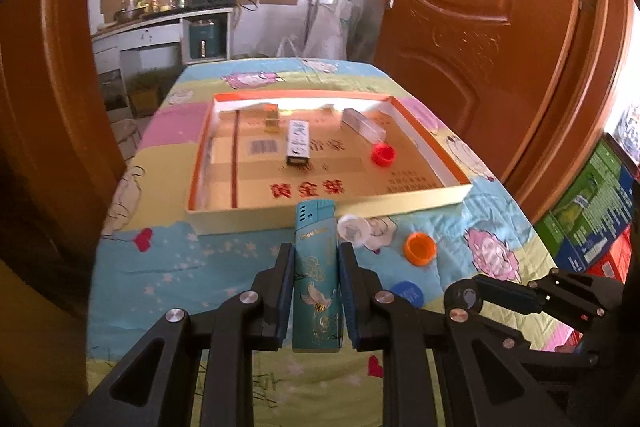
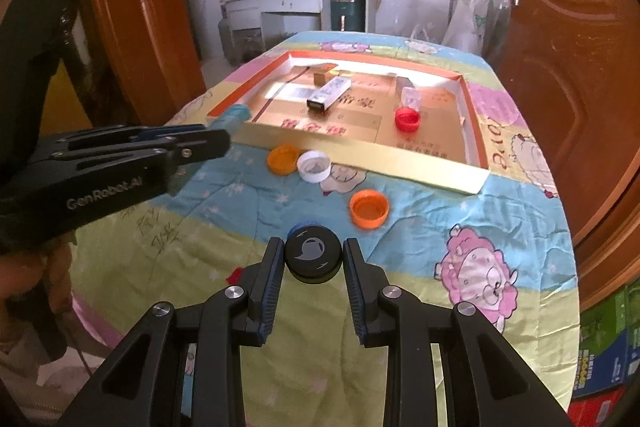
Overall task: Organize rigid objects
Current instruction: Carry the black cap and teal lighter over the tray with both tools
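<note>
While the left gripper has its jaws clamped on the flat sides of a teal rectangular plastic lighter with a gold bird print, that lighter stands upright between the pads, lifted off the table and just short of the near wall of the shallow orange-rimmed cardboard tray. The right gripper has its jaws closed on a round black plastic cap with a grey mark, held low over the cartoon-print cloth. Two orange bottle caps, a white one and a blue one lie loose on the cloth; a red cap, a white slim box and a few small items already sit in the tray. The lighter looks light, stiff and smooth, so it could slide or pivot if pinched near one end; a grip on its broad faces around the middle seems safest. The caps are light and hard, best squeezed across the rim
</note>
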A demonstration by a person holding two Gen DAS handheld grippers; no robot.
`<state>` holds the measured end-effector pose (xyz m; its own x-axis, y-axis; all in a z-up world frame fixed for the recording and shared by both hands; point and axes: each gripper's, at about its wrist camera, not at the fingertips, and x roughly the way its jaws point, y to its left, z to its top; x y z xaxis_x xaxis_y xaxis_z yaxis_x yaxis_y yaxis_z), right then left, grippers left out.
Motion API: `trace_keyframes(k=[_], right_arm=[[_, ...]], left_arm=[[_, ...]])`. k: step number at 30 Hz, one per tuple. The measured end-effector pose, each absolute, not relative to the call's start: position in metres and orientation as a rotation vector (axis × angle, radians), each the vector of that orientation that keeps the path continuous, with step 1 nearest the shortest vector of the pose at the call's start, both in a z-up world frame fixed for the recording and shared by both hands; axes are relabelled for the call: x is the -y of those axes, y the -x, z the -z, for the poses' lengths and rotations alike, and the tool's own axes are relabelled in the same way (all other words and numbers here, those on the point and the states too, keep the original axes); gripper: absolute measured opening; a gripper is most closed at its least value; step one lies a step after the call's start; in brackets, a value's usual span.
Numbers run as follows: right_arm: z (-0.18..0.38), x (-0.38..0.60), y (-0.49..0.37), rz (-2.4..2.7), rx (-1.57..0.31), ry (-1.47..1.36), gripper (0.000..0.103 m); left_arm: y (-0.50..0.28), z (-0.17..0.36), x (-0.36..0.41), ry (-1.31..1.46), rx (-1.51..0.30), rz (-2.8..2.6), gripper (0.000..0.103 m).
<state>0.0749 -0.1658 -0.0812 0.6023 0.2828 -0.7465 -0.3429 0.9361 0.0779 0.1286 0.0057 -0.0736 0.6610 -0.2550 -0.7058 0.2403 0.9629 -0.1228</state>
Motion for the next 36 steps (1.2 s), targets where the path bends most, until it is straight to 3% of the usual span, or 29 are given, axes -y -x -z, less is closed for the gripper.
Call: trace_keyframes(k=[36], right_arm=[[0.063, 0.175, -0.148, -0.332, -0.81, 0.026, 0.031]], left_arm=[[-0.191, 0.071, -0.024, 0.034, -0.789, 0.17, 0.022]])
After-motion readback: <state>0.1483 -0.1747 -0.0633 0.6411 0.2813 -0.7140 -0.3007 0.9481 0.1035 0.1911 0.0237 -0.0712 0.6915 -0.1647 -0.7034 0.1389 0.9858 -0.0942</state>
